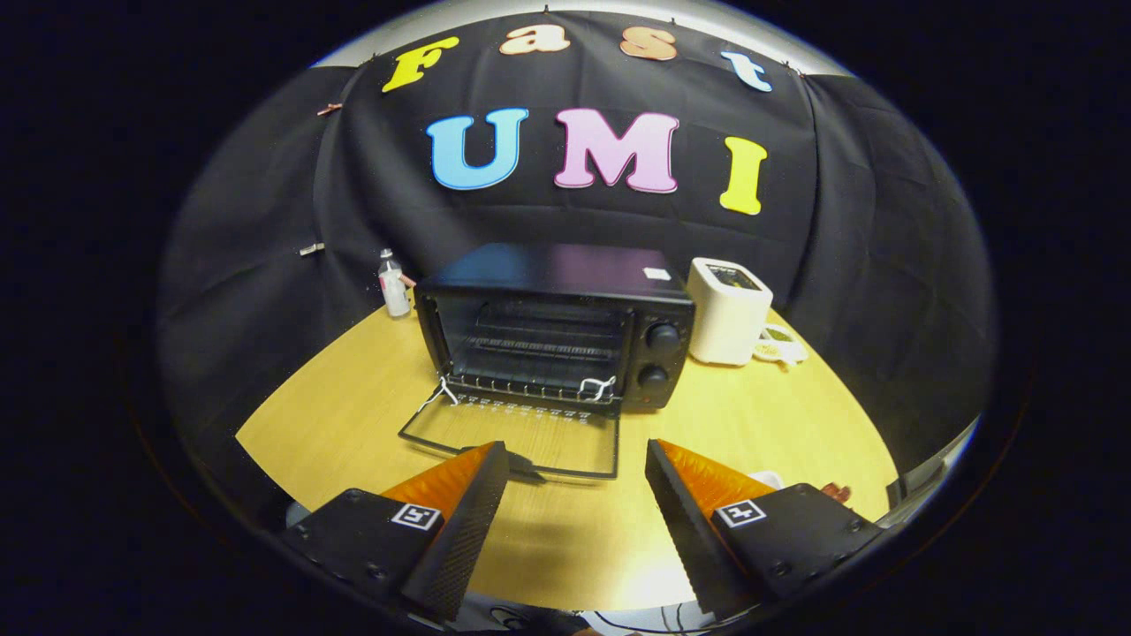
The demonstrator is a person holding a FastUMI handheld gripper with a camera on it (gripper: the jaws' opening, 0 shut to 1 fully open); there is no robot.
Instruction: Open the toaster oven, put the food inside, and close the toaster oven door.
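Black and boxy, the toaster oven (pixel 557 322) stands toward the far edge of the wooden counter (pixel 336 415), close to the dark cloth wall behind it. Its top is smooth and faintly glossy, with a small pale sticker near the far right corner. Its door (pixel 521 437) is open, folded down flat onto the counter toward the claw, a dark frame around a clear pane through which the wood grain shows. White cord or wire is tied at both hinge ends of the door. Inside the cavity a wire rack (pixel 530 349) spans the width, and nothing can be made out on it. Two round black knobs (pixel 661 336) sit one above the other on the panel at the oven's right side.

Just right of the oven, near the far right edge of the counter, stands a white toaster (pixel 729 309), with a small pale item lying beside it. At the oven's far left corner is a small clear bottle (pixel 393 283) with a pale cap.

The claw (pixel 576 455) is spread wide, holding nothing; its two fingers (pixel 482 495) hang over the near part of the counter, their tips just short of the door's front edge. Near the right finger, at the counter's near right edge, a small white object and a reddish one peek out, too hidden to identify.
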